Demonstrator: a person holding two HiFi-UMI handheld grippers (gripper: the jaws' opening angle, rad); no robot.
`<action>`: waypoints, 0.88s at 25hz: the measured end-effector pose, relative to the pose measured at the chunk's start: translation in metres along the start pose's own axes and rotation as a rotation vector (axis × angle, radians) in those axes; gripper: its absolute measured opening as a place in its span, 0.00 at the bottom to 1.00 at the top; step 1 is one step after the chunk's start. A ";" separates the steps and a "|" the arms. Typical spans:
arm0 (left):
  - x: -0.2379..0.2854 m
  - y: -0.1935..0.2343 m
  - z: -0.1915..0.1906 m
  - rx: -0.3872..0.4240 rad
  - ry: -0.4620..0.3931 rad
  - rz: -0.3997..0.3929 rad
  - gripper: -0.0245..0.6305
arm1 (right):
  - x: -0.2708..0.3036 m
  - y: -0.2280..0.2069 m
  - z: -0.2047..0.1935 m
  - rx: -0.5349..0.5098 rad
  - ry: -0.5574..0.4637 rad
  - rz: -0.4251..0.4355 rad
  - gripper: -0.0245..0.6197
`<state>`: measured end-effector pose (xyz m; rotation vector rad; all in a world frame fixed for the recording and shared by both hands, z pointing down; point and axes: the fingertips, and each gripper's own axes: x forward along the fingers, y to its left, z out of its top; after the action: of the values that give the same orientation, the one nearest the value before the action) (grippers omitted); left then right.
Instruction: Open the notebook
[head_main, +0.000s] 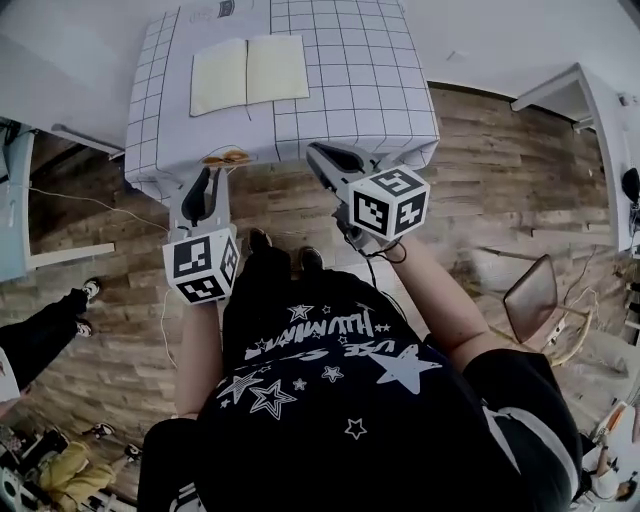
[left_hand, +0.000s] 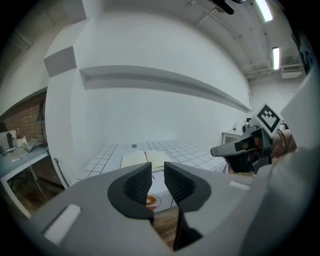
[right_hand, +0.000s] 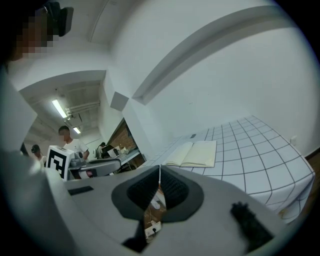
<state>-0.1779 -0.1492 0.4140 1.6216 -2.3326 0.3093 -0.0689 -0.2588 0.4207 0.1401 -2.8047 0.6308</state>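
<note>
Cream notebook lies open on the gridded tablecloth.

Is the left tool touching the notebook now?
Apart. The head view shows the left tool held in front of the table, with bare tabletop between it and the open notebook.

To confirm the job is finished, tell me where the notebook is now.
In the head view, the open cream-paged notebook lies flat on the left half of the white grid-patterned table, beyond the left hand-held gripper.
</note>
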 end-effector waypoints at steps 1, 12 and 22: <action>-0.006 0.001 -0.001 0.000 -0.004 0.012 0.17 | 0.002 0.002 -0.003 -0.001 0.006 0.003 0.06; -0.055 0.049 -0.005 -0.071 -0.047 0.080 0.13 | 0.039 0.043 0.004 -0.019 -0.018 0.054 0.06; -0.098 0.109 -0.008 -0.084 -0.073 -0.002 0.11 | 0.068 0.107 0.007 -0.027 -0.077 -0.016 0.06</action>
<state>-0.2469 -0.0225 0.3859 1.6211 -2.3628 0.1513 -0.1520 -0.1675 0.3899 0.1853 -2.8815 0.5955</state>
